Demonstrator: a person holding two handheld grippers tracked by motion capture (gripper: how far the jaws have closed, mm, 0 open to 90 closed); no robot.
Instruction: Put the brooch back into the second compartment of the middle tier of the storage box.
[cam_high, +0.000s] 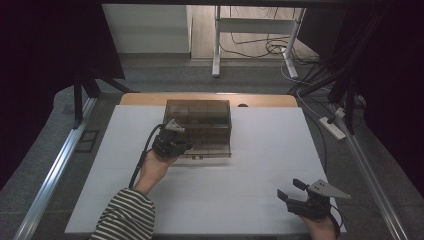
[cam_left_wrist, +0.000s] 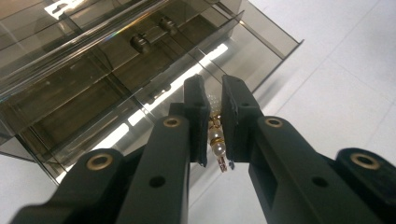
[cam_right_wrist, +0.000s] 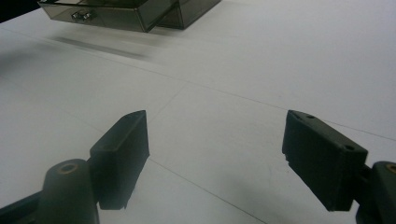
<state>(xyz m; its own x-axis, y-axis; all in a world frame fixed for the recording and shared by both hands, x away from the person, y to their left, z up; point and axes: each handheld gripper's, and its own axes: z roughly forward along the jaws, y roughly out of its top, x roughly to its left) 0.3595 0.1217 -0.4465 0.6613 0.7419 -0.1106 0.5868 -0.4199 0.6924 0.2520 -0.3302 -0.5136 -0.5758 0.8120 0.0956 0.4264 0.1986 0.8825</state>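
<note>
At nine o'clock of the desk (cam_high: 210, 200): left tongs (cam_left_wrist: 214, 100) clamped on a pearl-and-gold bracelet (cam_left_wrist: 216, 140), held over the open drawer (cam_left_wrist: 224, 51) of a smoked clear organiser box (cam_high: 200, 117). Risk: the piece hangs from a thin pinch and could slip, or catch on the drawer's dividers or front wall. At five o'clock: right tongs (cam_right_wrist: 215, 154) apart, holding nothing, resting well away from the box; bare white desk between, nothing blocking

Smoky brown clear drawer box (cam_high: 200, 120), white table (cam_high: 250, 190), black-and-white striped sleeve (cam_high: 125, 217), pearl-and-gold jewellery piece (cam_left_wrist: 216, 135)
</note>
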